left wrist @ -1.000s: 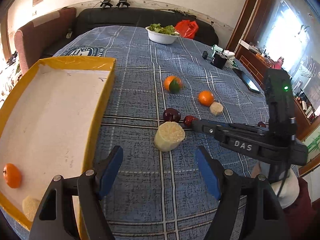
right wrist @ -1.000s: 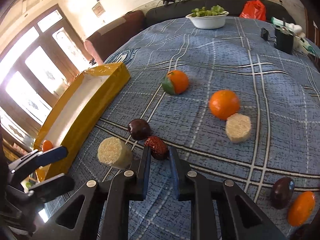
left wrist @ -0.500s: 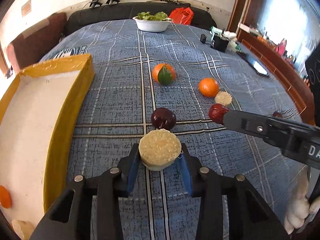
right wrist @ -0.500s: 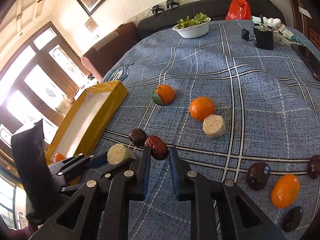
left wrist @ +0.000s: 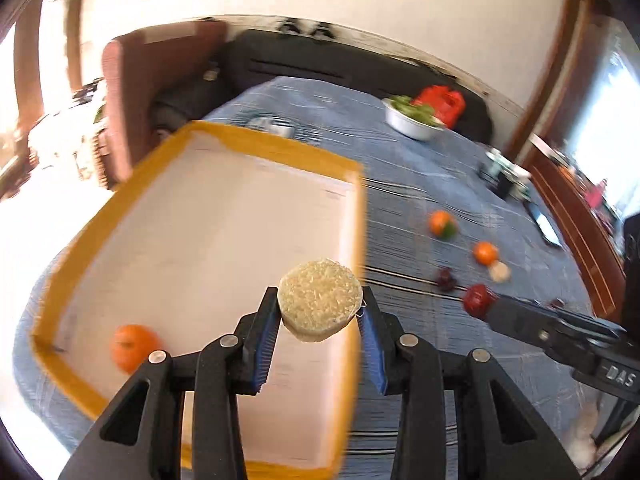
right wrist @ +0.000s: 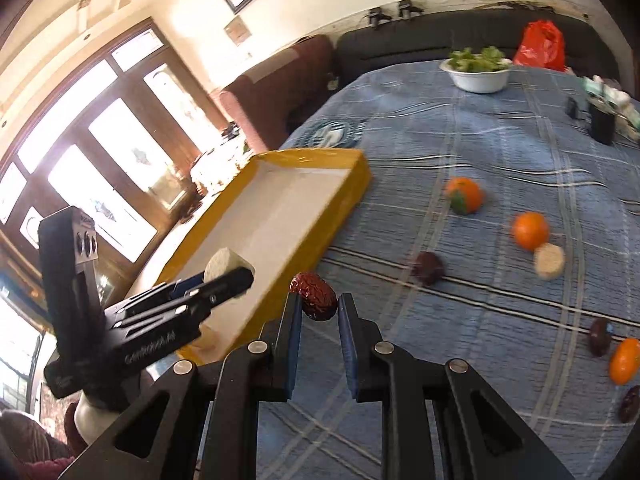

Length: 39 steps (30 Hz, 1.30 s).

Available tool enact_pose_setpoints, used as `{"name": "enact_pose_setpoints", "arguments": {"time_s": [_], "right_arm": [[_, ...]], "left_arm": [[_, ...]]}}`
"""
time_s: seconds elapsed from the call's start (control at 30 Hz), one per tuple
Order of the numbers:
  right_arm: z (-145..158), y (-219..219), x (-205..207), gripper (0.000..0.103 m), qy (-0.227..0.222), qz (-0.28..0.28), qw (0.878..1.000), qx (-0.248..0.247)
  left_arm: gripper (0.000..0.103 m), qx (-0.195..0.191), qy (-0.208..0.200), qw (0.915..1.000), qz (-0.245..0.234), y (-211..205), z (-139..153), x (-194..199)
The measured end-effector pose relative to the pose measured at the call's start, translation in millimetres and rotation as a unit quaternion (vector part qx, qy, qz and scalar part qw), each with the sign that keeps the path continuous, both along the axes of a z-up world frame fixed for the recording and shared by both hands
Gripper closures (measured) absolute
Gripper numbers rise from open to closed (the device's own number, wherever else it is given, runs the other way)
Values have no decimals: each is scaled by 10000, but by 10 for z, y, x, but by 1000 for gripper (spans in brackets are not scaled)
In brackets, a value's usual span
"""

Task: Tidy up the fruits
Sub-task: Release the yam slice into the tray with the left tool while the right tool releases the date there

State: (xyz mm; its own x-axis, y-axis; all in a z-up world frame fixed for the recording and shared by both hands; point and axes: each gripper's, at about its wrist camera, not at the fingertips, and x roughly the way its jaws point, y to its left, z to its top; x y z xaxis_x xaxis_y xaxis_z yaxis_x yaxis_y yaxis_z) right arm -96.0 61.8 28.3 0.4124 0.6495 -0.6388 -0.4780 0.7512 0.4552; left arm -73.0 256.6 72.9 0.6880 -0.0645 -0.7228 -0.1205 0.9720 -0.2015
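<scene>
My left gripper [left wrist: 320, 312] is shut on a pale round fruit slice [left wrist: 320, 300] and holds it in the air above the near right edge of the yellow-rimmed tray [left wrist: 360, 216]. One orange [left wrist: 134, 346] lies in the tray. My right gripper [right wrist: 319, 307] is shut on a red date [right wrist: 314, 296], lifted beside the tray [right wrist: 344, 196]. In the right wrist view the left gripper [right wrist: 224, 276] and its slice [right wrist: 222, 262] hang over the tray. Loose oranges [right wrist: 530, 230], a dark plum [right wrist: 428, 267] and another slice [right wrist: 549, 261] lie on the blue cloth.
A white bowl of greens [right wrist: 478, 68] and a red bag [right wrist: 540, 44] stand at the far end. A black box [right wrist: 602, 122] is at the right edge. More dates [right wrist: 600, 336] and an orange [right wrist: 623, 360] lie at the near right.
My left gripper closed on the slice, lifted it and swung left over the tray. My right gripper rose with the date and moved left towards the tray.
</scene>
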Motion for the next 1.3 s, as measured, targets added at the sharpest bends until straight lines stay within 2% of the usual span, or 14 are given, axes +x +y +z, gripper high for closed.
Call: {"name": "enact_pose_setpoints", "arguments": {"time_s": [0.2, 0.37, 0.57, 0.63, 0.8, 0.97, 1.1, 1.17, 1.3], "right_arm": [[-46, 743, 32, 82, 220, 517, 9984, -84], [-214, 1258, 119, 81, 442, 771, 9956, -289], [-440, 1654, 196, 81, 635, 963, 9913, -626], [-486, 1713, 213, 81, 635, 958, 9907, -731], [-459, 1763, 194, 81, 494, 959, 9902, -882], [-470, 1768, 166, 80, 463, 942, 9904, -898], [-389, 1685, 135, 73, 370, 882, 9920, -825], [-334, 1599, 115, 72, 313, 810, 9932, -776], [-249, 1330, 31, 67, 235, 613, 9958, -638]], "left_arm": [[65, 48, 260, 9966, 782, 792, -110, 8], [65, -47, 505, 9943, 940, 1110, -285, 103], [65, -254, 621, 9941, 850, 1227, -413, 154], [65, -265, 646, 9941, 825, 1234, -433, 176], [57, -399, 633, 9942, 770, 1234, -432, 173], [44, -413, 648, 9945, 714, 1146, -361, 122], [32, -408, 532, 9944, 822, 1114, -227, 13], [29, -553, 382, 9942, 835, 1104, -135, -70], [22, -1094, 59, 9906, 823, 1004, 56, -265]]}}
